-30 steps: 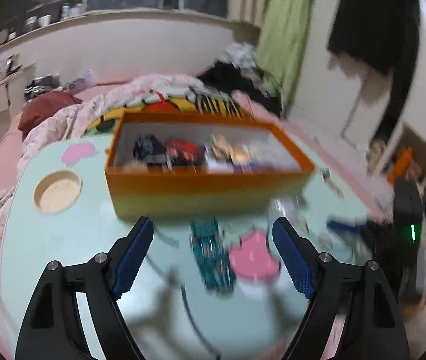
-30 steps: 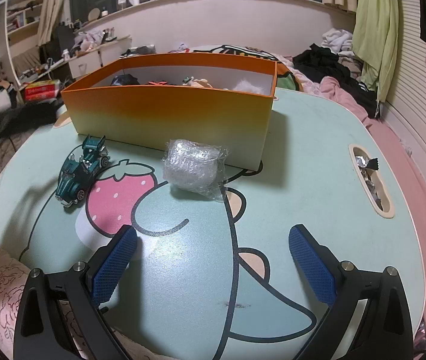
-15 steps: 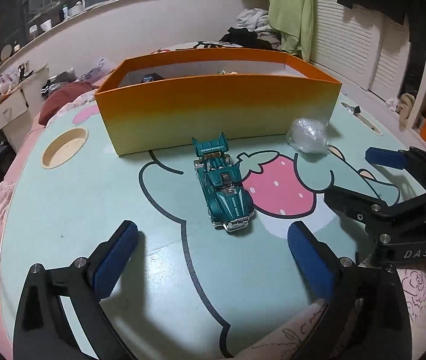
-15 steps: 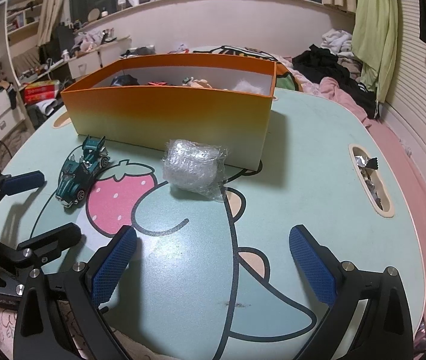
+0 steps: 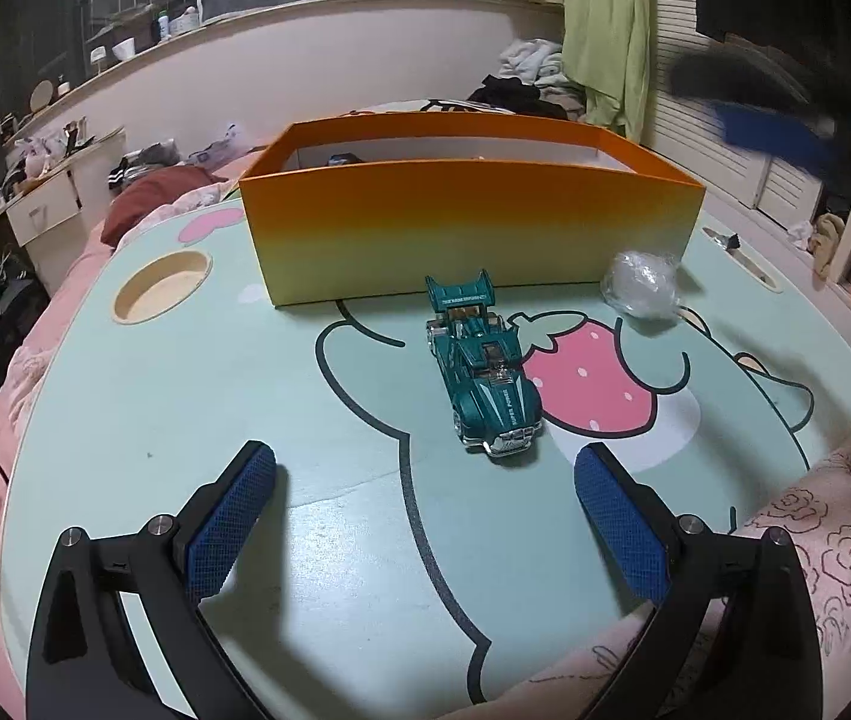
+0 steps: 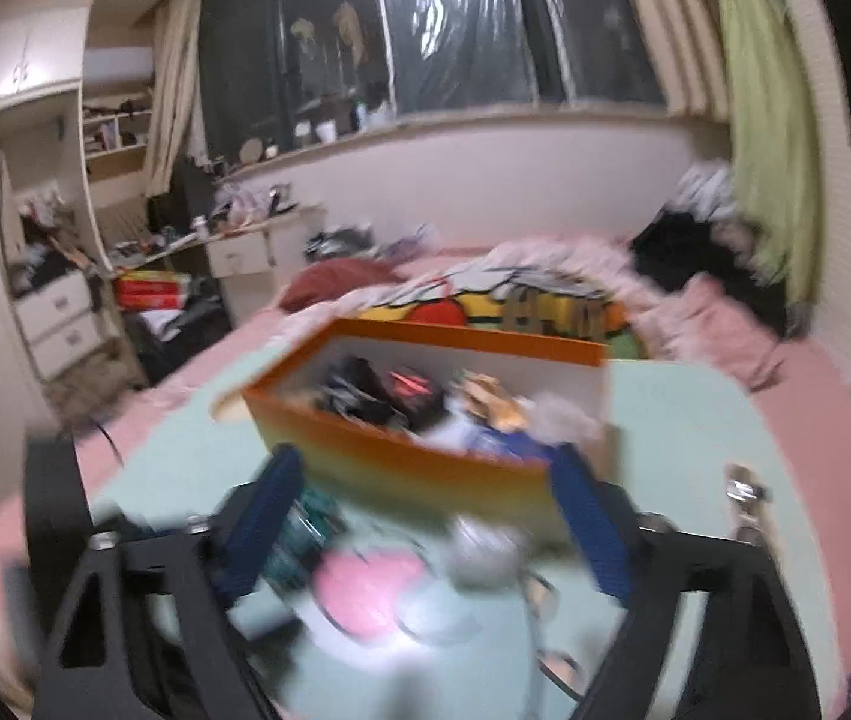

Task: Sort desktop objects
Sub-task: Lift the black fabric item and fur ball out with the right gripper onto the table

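While the left wrist view is sharp and low over the pale green cartoon-printed table (image 5: 197, 396), it shows only the outside wall of the orange open-topped cardboard box (image 5: 467, 234), whereas the blurred right wrist view looks from higher up into that box (image 6: 401, 468) and shows a jumble of dark, red and tan objects (image 6: 419, 402) inside it, too smeared to name. The left view alone gives the teal toy racing car (image 5: 482, 369) clearly: it stands on the table just in front of the box, nose toward the camera, beside a printed pink strawberry (image 5: 593, 384), with a crumpled ball of clear plastic wrap (image 5: 641, 285) near the box's right corner. The left gripper (image 5: 425, 516) points down at the table with its jaws spread wide and nothing between them, the car lying just ahead of the blue pads. The right gripper (image 6: 425, 531) is tilted down toward the box; its jaws have just been closing to about half width, and nothing is gripped between them. In the left view it appears as a blurred blue-and-black shape at the upper right.
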The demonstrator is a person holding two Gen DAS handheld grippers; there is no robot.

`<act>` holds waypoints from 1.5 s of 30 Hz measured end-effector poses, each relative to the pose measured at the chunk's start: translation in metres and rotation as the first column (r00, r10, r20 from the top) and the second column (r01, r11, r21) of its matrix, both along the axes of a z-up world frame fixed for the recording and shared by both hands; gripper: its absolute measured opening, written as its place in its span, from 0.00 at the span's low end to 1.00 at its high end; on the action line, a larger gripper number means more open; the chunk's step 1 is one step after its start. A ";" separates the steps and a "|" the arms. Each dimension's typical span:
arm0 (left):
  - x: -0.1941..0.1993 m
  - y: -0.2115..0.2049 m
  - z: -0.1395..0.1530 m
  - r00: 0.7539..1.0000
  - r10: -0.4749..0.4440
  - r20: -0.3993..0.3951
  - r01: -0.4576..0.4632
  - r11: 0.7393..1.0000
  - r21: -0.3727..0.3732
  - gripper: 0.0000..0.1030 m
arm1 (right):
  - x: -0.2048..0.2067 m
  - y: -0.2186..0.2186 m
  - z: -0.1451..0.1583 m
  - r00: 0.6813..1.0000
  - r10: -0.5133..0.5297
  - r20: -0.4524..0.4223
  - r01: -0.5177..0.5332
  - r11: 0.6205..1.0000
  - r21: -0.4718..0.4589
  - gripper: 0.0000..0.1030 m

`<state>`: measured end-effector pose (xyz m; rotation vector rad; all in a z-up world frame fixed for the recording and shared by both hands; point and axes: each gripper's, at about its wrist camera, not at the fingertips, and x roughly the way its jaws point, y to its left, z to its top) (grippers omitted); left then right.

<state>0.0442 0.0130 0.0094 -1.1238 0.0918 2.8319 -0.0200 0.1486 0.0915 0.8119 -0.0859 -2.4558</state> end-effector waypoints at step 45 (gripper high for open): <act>0.001 0.001 0.000 1.000 -0.014 0.001 0.014 1.000 0.004 0.97 | 0.034 0.038 -0.055 0.980 0.023 0.198 -0.032 0.999 0.038 0.59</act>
